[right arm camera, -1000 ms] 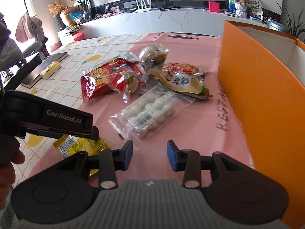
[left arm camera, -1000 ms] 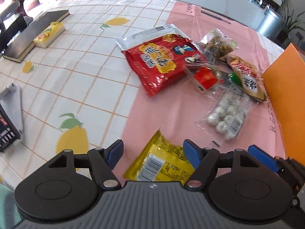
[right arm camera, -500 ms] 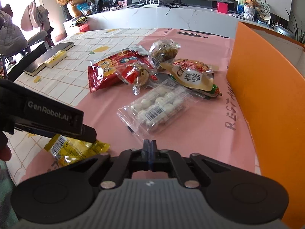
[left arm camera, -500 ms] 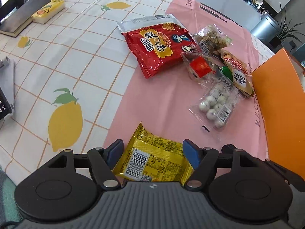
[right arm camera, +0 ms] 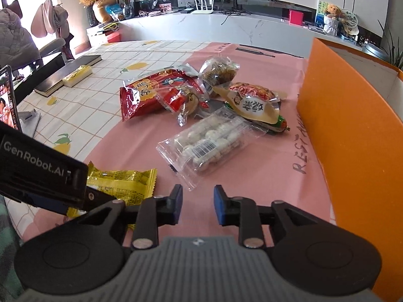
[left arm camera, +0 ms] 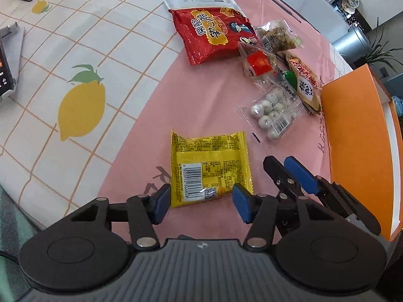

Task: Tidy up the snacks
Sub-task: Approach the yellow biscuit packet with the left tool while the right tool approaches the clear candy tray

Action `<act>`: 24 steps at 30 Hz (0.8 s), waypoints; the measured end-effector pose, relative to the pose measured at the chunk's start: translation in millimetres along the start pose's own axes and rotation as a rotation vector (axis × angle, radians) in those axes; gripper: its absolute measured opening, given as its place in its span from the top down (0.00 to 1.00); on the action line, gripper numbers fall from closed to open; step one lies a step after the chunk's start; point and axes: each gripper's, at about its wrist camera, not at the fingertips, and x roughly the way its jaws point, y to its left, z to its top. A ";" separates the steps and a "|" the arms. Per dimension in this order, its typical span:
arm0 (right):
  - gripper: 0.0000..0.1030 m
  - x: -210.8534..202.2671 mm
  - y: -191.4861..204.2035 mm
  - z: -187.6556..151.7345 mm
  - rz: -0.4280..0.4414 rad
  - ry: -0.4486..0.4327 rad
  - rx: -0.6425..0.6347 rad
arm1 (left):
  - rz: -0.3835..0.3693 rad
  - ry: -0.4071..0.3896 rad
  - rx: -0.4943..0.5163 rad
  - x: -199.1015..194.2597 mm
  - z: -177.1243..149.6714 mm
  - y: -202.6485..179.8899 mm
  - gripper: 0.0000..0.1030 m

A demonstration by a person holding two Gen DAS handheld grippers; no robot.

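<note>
A yellow snack packet (left arm camera: 211, 166) lies flat on the pink mat (left arm camera: 201, 100), barcode side up. My left gripper (left arm camera: 201, 201) points steeply down over its near end. Its jaws are closing, one pad at each side edge, and the packet shows no crease. My right gripper (right arm camera: 196, 206) hovers just to the right, its jaws opening a little with nothing between them. Farther off lie a red bag (left arm camera: 214, 35), a clear pack of white balls (right arm camera: 209, 143) and several small pouches. An orange box (right arm camera: 352, 138) stands open-topped at the right.
A lemon-print cloth (left arm camera: 83, 50) covers the table left of the mat. A phone on a stand (right arm camera: 7, 100) is at the left edge. A dark book with a yellow box (right arm camera: 75, 74) lies far left. The table's near edge runs under my left gripper.
My left gripper tipped down over the yellow packet and its jaws narrowed to the packet's sides. My right jaws shut completely, then parted slightly.
</note>
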 end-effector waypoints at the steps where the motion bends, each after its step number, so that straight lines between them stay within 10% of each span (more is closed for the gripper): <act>1: 0.77 2.8 1.3 1.9 -0.006 -0.003 -0.011 | 0.005 0.002 0.004 1.2 0.5 -0.5 0.51; 6: 0.85 13.3 3.5 6.5 -0.002 0.000 -0.024 | -0.058 0.031 0.007 5.0 1.4 -1.4 0.73; 15: 1.00 6.2 -2.5 -0.5 -0.013 0.013 -0.005 | 0.013 -0.055 0.111 -1.8 7.6 -8.3 0.81; 20: 1.00 -7.8 -11.4 -8.2 -0.025 0.071 0.012 | 0.021 -0.098 0.367 -12.9 5.2 -31.1 0.34; 24: 1.00 -19.9 -16.9 -15.9 -0.076 0.123 0.009 | -0.017 -0.116 0.587 -13.8 -3.6 -54.0 0.27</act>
